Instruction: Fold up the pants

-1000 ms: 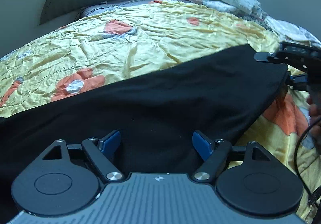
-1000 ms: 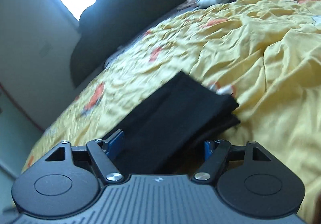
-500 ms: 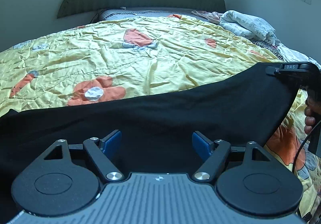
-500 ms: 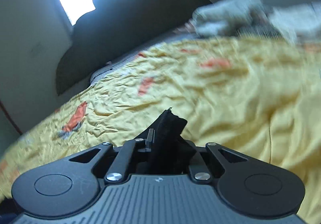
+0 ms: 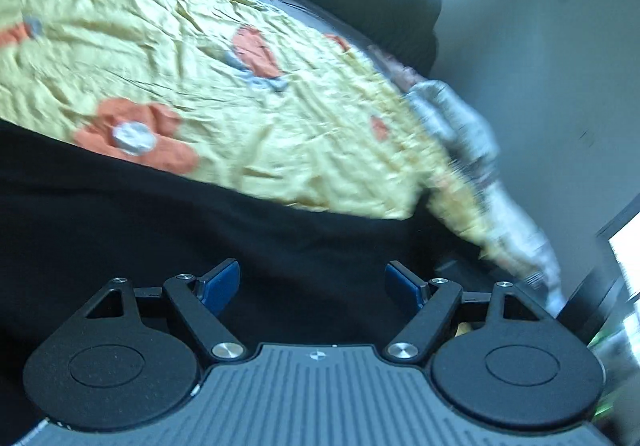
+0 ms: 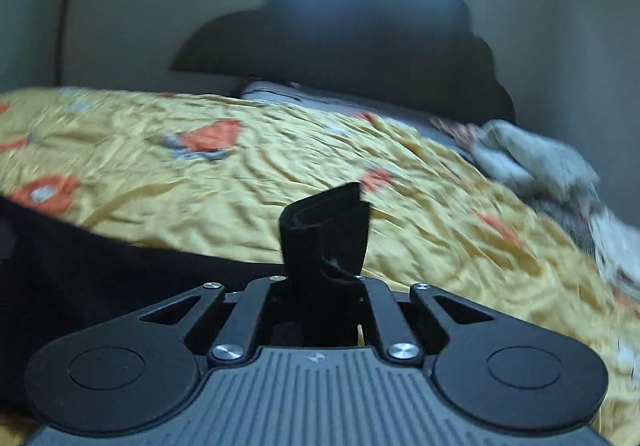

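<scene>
Right gripper (image 6: 320,282) clamping black pants (image 6: 324,230) edge

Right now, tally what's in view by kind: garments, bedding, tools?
Black pants: 1
Yellow flowered bedspread: 1
Pale crumpled cloth heap: 1
Dark headboard: 1
Tools: 2, the left tool and the right tool
Total: 6

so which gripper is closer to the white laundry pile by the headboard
Hard to call from wrist views; likely the right. Right gripper, shut on the pants, has the pile ahead to its right. Left gripper, open over the pants, too.
</scene>
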